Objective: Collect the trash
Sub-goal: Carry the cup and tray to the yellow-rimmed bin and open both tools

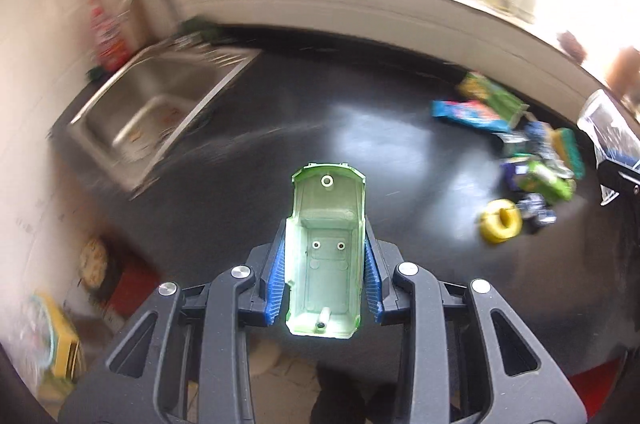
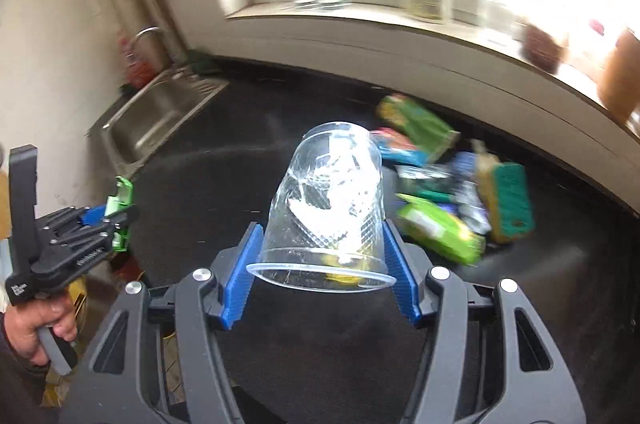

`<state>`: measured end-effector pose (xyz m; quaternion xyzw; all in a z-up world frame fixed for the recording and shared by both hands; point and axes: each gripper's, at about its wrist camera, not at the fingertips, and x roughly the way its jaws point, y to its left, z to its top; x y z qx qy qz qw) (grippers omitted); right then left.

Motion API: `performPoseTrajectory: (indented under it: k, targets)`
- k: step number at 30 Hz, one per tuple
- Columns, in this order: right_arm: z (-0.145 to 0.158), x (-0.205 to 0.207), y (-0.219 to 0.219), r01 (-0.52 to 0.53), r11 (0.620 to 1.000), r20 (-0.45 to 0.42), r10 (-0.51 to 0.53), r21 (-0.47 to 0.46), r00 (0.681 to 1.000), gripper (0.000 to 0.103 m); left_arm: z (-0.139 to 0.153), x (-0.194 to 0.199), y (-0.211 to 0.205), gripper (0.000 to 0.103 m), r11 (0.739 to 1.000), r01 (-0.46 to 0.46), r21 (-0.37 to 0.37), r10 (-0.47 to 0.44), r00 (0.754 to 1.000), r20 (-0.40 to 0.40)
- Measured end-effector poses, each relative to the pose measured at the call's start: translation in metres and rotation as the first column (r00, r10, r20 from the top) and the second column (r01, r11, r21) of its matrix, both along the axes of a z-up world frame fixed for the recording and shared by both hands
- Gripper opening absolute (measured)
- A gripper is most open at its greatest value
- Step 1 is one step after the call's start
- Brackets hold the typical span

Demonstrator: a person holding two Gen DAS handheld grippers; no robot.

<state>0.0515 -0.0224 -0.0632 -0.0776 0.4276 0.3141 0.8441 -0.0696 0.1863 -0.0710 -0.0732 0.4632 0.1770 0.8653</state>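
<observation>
Fingers, left gripper [image 1: 325, 266]: blue ribbed pads [image 1: 277, 284] closed narrowly on a green plastic shell [image 1: 326, 252], a hollow toy-car body held by its two long side walls, open cavity facing the camera. Judged light, stiff, thin-walled; the side-wall hold suits it, though a hard squeeze may crack the rim.

Fingers, right gripper [image 2: 322, 256]: pads set about half apart, pressing either side of a clear plastic cup [image 2: 332, 200] near its mouth, base pointing away. Judged very light, slippery, easily crushed; a hold near the rolled rim is stiffest.

Both items are carried above the black counter [image 1: 360, 112], clear of its surface.

Remaining litter: heap of wrappers [image 2: 424, 128], a green sponge [image 2: 510, 200] and a yellow ring [image 1: 502, 220] at the counter's window side. Wrappers judged limp, best pinched at an edge.

Steel sink [image 1: 160, 108] to the far left.
</observation>
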Motion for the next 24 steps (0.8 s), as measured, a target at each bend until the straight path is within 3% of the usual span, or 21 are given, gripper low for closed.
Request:
performPoseTrajectory:
  k: [4,6,11,14,17,22,24]
  targets:
    - [-0.022,-0.038,0.123,-0.293,0.955,-0.069,0.295,0.048,0.953,0.059,-0.029,-0.067,0.066,0.033,0.978,-0.207,-0.034,0.206,0.978,-0.043]
    - [-0.041,-0.063,0.185,-0.415,0.907,-0.129,0.421,0.074,0.898,0.059,-0.054,-0.109,0.101,0.033,0.948,-0.313,-0.058,0.309,0.949,-0.064]
    - [-0.114,-0.117,0.302,-0.613,0.786,-0.244,0.612,0.082,0.752,0.060,-0.129,-0.180,0.161,0.033,0.890,-0.442,-0.114,0.434,0.896,-0.092]
    - [-0.172,-0.132,0.354,-0.666,0.744,-0.308,0.647,0.057,0.697,0.060,-0.183,-0.209,0.192,0.033,0.854,-0.494,-0.164,0.483,0.869,-0.108]
    - [-0.228,-0.142,0.397,-0.708,0.706,-0.342,0.667,0.008,0.662,0.060,-0.233,-0.226,0.216,0.033,0.815,-0.536,-0.220,0.524,0.844,-0.115]
    - [-0.299,-0.147,0.443,-0.738,0.672,-0.380,0.668,-0.063,0.640,0.060,-0.300,-0.245,0.239,0.033,0.764,-0.577,-0.287,0.563,0.815,-0.138]
    - [-0.314,-0.152,0.448,-0.746,0.663,-0.404,0.665,-0.070,0.629,0.061,-0.315,-0.247,0.243,0.033,0.771,-0.572,-0.281,0.559,0.818,-0.135]
